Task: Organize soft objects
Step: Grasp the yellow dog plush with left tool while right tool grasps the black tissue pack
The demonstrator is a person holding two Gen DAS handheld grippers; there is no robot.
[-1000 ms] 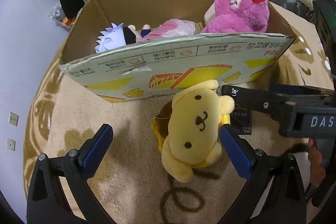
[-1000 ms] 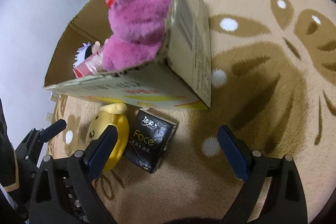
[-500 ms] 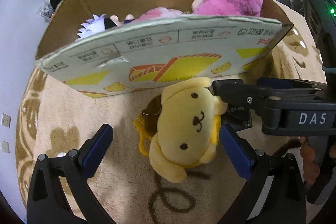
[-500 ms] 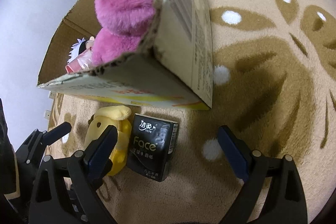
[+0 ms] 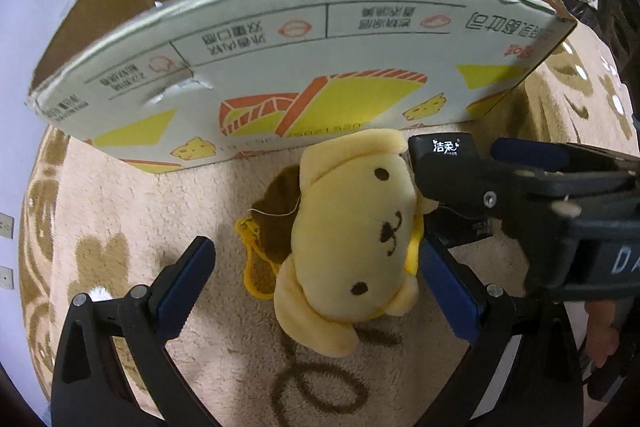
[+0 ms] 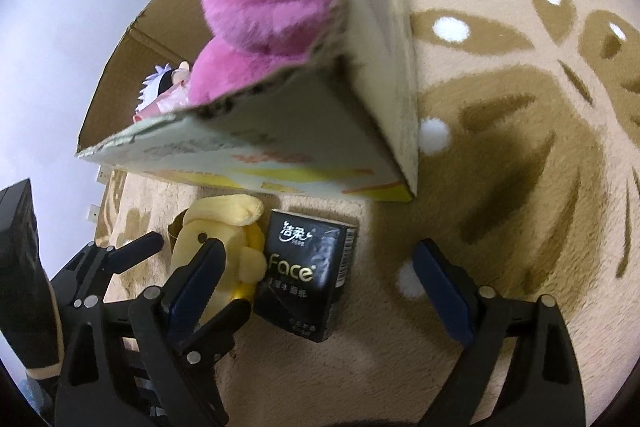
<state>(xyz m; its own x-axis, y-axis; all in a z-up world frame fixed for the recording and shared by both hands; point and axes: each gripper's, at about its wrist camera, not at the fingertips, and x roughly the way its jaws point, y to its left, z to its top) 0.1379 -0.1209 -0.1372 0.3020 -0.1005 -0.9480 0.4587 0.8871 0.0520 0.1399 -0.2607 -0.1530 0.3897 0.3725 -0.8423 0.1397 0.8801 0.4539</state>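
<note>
Fingers of both the left gripper [image 5: 316, 279] and right gripper [image 6: 328, 279] spread apart, flanking a yellow plush [image 5: 356, 247] and a black "Face" tissue pack [image 6: 308, 271].

Both grippers have been brought lower and closer to the rug [image 5: 168, 187] over the last second. The left gripper [image 5: 316, 285] has been advanced around the yellow plush dog [image 5: 352, 227] — the toy now sits between the blue pads, where earlier it lay just ahead of them. The right gripper [image 6: 320, 285] has been shifted over the black tissue pack [image 6: 306, 275], which now lies between its spread fingers — before, it sat ahead and left of centre. The cardboard box [image 5: 280, 75] looms larger in both views; less of its interior is seen, and in the left view the white-haired doll is now hidden behind the front wall.
</note>
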